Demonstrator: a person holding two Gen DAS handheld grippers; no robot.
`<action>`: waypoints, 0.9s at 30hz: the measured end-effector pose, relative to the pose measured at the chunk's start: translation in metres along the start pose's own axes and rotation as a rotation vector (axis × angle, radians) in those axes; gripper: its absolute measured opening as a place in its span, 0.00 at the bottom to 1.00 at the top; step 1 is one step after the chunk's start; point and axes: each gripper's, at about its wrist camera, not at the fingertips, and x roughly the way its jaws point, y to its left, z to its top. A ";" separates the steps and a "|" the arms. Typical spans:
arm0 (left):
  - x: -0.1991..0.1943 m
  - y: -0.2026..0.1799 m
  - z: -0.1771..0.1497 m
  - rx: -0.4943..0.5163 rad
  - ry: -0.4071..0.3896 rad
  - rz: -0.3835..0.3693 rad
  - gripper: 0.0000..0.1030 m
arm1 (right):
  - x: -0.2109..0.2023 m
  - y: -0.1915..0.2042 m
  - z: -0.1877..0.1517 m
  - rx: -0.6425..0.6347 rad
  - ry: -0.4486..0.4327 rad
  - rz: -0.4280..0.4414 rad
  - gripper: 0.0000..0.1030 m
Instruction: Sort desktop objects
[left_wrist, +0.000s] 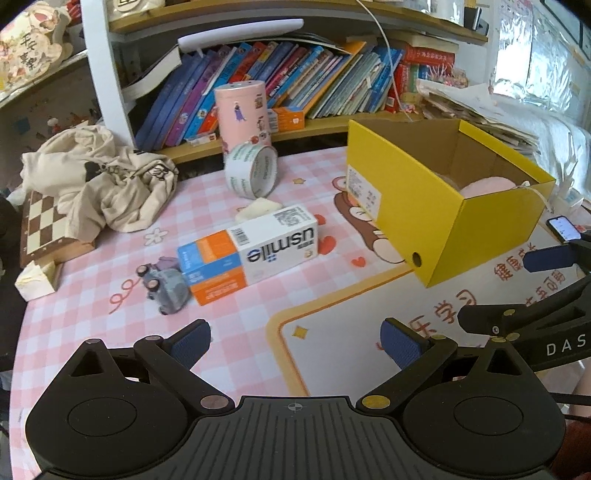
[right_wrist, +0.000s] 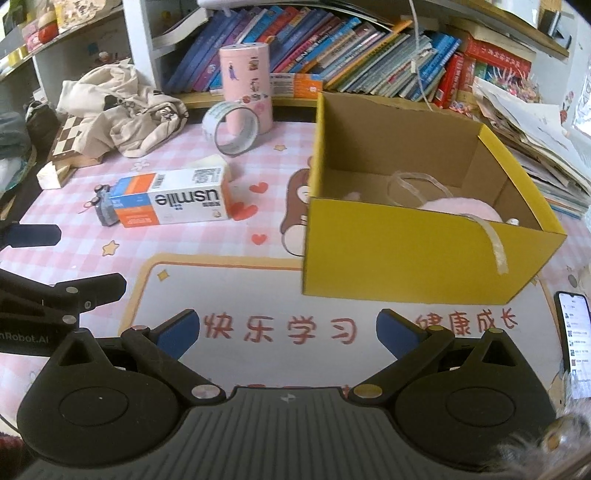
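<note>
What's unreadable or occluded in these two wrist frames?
- Yellow box contents: in the left wrist view its near wall hides all but the top of a pink soft item; the right wrist view shows more, but it cannot be identified.
- Toy car: in the right wrist view mostly behind the usmile box.
- Phone: cut by the right wrist frame edge, screen text too small.
- Chessboard: partly under the beige cloth, left wrist view.

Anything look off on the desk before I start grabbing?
A loose strip of clear tape hangs out over the yellow box front wall. The tape roll stands on edge, tilted against the pink canister, so it may roll.
</note>
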 end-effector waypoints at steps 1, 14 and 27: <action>-0.001 0.003 -0.001 -0.001 0.000 0.001 0.97 | 0.000 0.004 0.001 -0.006 0.000 0.001 1.00; -0.013 0.044 -0.016 -0.044 -0.007 0.038 0.97 | 0.005 0.050 0.011 -0.085 -0.008 0.034 1.00; -0.015 0.081 -0.018 -0.154 -0.047 0.067 0.97 | 0.017 0.091 0.028 -0.260 -0.015 0.079 1.00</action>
